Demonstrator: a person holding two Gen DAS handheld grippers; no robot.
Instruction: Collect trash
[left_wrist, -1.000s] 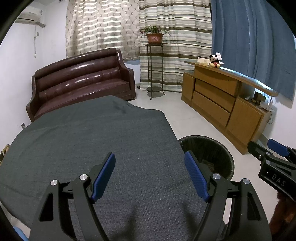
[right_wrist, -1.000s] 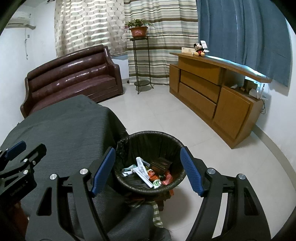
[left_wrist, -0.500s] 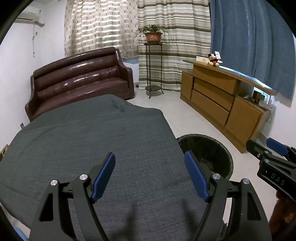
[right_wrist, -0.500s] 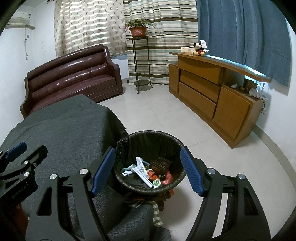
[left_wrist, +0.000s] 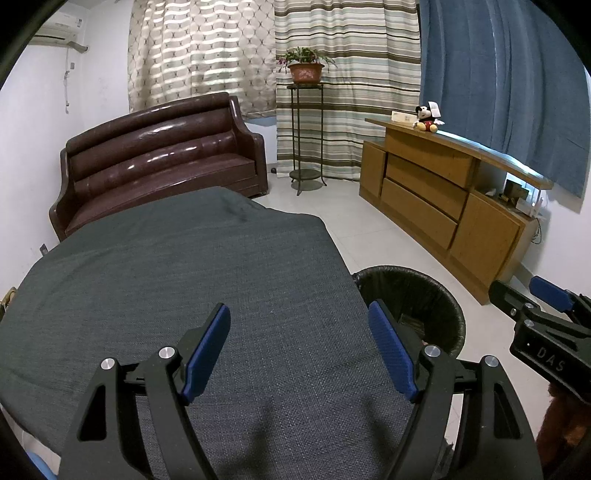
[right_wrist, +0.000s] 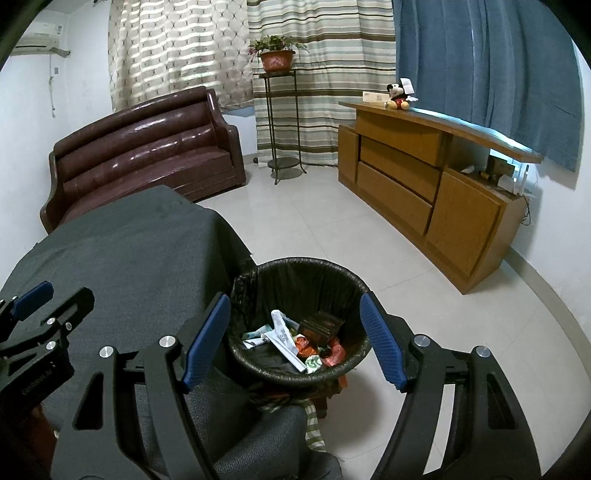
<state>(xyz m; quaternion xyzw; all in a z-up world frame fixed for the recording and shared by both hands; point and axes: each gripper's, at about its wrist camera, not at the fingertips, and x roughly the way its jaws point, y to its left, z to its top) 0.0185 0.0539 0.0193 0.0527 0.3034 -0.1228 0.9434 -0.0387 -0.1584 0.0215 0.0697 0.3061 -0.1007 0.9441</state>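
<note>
While both hand-held grippers gape empty | trash bin (right_wrist: 295, 321) upright, mouth up | white wrapper (right_wrist: 286, 341) lying slantwise inside

The left wrist camera sits just behind its two blue fingers (left_wrist: 207, 350) and looks forward and a bit down, close over the gray cloth (left_wrist: 192, 266). The right wrist camera looks the same way from a spot more to the right, down into the black bin (right_wrist: 295, 273).

Both views share the bin (left_wrist: 410, 284), the brown sofa (left_wrist: 159, 155), the wooden cabinet (left_wrist: 443, 192) and the plant stand (right_wrist: 280, 122). Each camera also sees the other tool at its edge.
</note>
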